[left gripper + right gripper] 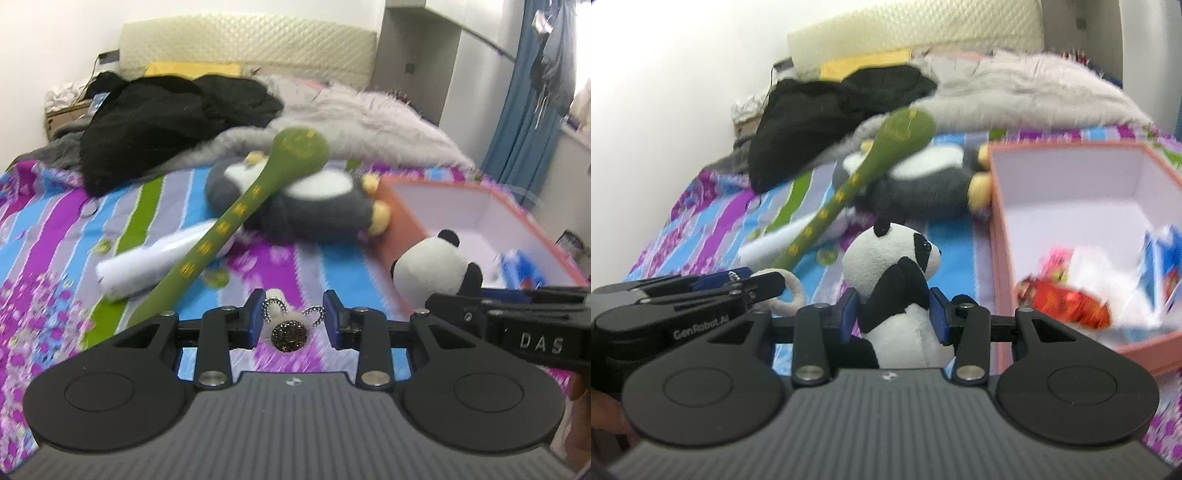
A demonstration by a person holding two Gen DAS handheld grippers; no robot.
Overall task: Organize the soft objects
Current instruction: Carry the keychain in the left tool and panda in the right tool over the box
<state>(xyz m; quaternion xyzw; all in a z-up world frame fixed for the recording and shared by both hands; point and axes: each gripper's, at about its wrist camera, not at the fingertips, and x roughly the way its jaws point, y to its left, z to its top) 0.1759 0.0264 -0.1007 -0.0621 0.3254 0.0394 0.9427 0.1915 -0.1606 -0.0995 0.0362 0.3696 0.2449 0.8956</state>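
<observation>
We see the right gripper squeezing the panda plush at its body, above the striped bedsheet, just left of the pink box. The left gripper holds a small white item with a dark sparkly disc; what it is we cannot tell. The green snake plush is blurred, its lower end hidden

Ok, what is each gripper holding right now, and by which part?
The right gripper clamps the panda plush around its body, below the head. The left gripper holds a small white plush with a glittery disc; which part is unclear.
</observation>
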